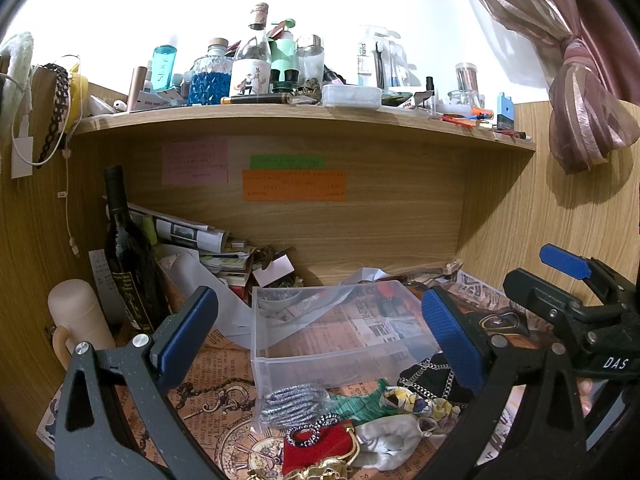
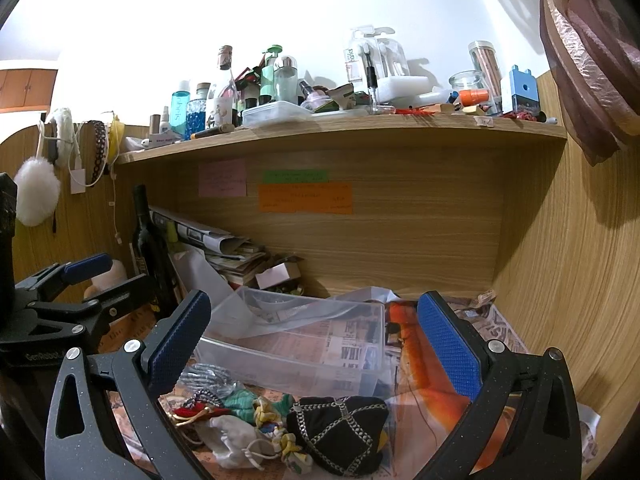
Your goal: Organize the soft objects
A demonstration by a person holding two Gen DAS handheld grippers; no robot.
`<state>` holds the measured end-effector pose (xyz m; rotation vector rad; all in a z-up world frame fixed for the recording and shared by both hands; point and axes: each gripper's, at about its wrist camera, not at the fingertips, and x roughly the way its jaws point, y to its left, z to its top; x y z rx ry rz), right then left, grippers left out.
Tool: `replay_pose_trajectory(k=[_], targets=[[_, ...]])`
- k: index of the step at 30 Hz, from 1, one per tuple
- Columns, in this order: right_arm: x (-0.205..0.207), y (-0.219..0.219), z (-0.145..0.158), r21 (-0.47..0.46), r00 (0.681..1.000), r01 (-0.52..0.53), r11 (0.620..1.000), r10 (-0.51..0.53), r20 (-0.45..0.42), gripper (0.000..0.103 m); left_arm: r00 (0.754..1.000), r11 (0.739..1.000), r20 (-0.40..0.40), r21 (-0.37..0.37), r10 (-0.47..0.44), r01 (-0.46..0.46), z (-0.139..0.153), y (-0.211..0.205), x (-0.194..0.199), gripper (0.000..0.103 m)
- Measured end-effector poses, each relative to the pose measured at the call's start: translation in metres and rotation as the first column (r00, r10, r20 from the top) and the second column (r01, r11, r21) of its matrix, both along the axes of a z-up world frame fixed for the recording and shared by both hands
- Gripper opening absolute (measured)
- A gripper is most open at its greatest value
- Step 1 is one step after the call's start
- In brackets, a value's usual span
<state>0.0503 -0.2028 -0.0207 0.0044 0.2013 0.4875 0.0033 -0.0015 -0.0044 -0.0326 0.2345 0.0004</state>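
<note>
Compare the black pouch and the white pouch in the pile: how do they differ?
The black pouch is dark with a chain crisscrossing it; the white pouch is plain and pale with a drawstring cord. The black pouch looks bulkier and puffed up; the white pouch lies flatter and crumpled. The black pouch sits on the right of the pile, the white pouch left of it. Both lie outside the clear bin, ungripped.

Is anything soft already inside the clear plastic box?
No: the clear plastic box holds no soft item; the black chain pouch and white pouch lie on the desk in front of it.
</note>
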Motion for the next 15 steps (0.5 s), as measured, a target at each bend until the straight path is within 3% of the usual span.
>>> replay_pose_trajectory(k=[15], targets=[[-0.0001, -0.0011, -0.0001, 0.003, 1.000, 0.000, 1.000, 0.000, 0.000, 0.103, 1.000, 1.000, 0.000, 0.000, -0.001, 0.001, 0.0001, 0.0005, 0.0002, 0.103]])
